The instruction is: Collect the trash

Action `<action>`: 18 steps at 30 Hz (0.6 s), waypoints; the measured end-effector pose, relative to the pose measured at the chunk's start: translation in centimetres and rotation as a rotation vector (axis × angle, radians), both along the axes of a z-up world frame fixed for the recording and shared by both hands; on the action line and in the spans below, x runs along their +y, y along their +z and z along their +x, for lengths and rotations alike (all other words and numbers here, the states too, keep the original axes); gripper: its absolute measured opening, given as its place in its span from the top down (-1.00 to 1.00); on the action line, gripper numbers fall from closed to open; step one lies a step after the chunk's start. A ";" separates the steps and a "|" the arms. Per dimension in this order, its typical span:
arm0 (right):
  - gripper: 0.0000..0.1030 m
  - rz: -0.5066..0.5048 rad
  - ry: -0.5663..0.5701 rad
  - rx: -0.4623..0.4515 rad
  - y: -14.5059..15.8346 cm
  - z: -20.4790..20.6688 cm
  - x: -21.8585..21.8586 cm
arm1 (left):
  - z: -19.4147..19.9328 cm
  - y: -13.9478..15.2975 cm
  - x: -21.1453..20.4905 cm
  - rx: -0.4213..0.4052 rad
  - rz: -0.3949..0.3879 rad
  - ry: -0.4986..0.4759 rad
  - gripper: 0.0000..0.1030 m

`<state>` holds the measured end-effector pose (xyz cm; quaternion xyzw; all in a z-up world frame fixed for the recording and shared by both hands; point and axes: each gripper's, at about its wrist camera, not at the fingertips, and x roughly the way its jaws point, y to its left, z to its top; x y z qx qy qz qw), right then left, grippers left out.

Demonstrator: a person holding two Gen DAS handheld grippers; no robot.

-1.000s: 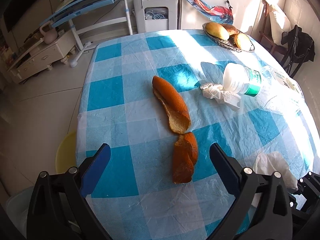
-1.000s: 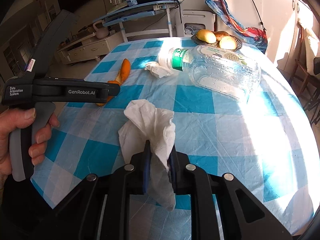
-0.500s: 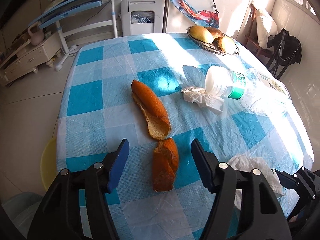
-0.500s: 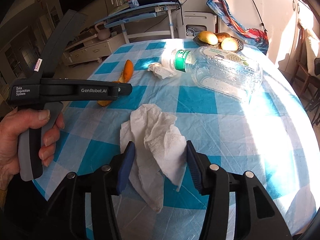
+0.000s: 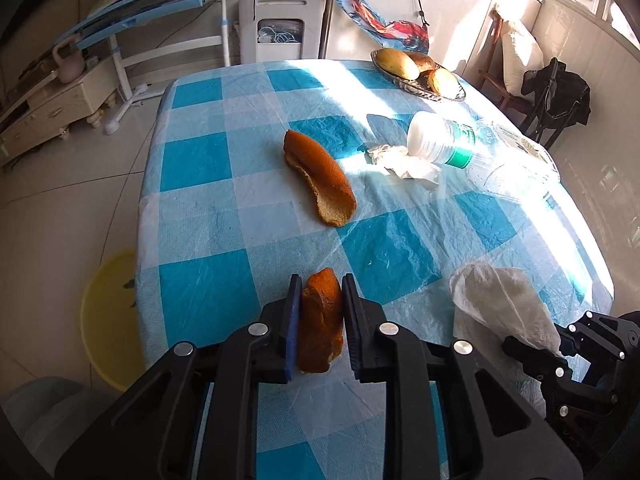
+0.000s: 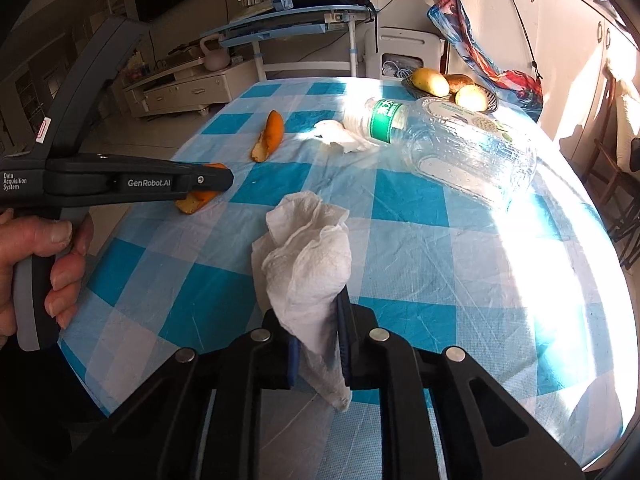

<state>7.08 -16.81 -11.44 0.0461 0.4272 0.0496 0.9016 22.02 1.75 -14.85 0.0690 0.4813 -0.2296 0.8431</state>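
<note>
My left gripper [image 5: 319,292] is shut on a small orange peel [image 5: 320,320] at the near edge of the blue-checked table [image 5: 208,264]. My right gripper [image 6: 316,312] is shut on a crumpled white tissue [image 6: 308,260], which also shows in the left wrist view [image 5: 500,300]. A longer orange peel [image 5: 320,178] lies mid-table, and shows in the right wrist view [image 6: 269,136]. A second crumpled tissue [image 5: 400,160] lies beside an empty clear plastic bottle [image 6: 460,148] on its side.
A dish of fruit [image 5: 418,74] stands at the table's far edge. A yellow bin [image 5: 110,312] sits on the floor left of the table, with a pale container [image 5: 36,404] nearer. Chairs [image 5: 556,96] stand at the right.
My left gripper closed on the small orange peel. My right gripper, open half a second ago, closed again on the white tissue.
</note>
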 end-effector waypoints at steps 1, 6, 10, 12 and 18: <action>0.69 0.007 -0.003 -0.003 0.1 -0.1 0.0 | -0.3 0.0 0.4 0.001 -0.001 0.001 0.62; 0.69 0.015 0.008 0.003 0.2 -0.5 0.4 | -1.3 0.4 2.1 0.009 -0.005 -0.003 0.62; 0.12 0.011 0.000 -0.017 0.3 -0.8 0.7 | -2.4 0.4 2.7 -0.017 0.059 0.001 0.57; -0.08 -0.001 -0.006 -0.035 0.6 -1.0 0.8 | -2.9 0.6 2.8 -0.027 0.071 -0.001 0.41; -0.19 -0.028 -0.011 -0.045 0.5 -0.9 1.2 | -3.5 1.5 2.5 -0.106 0.130 -0.013 -0.01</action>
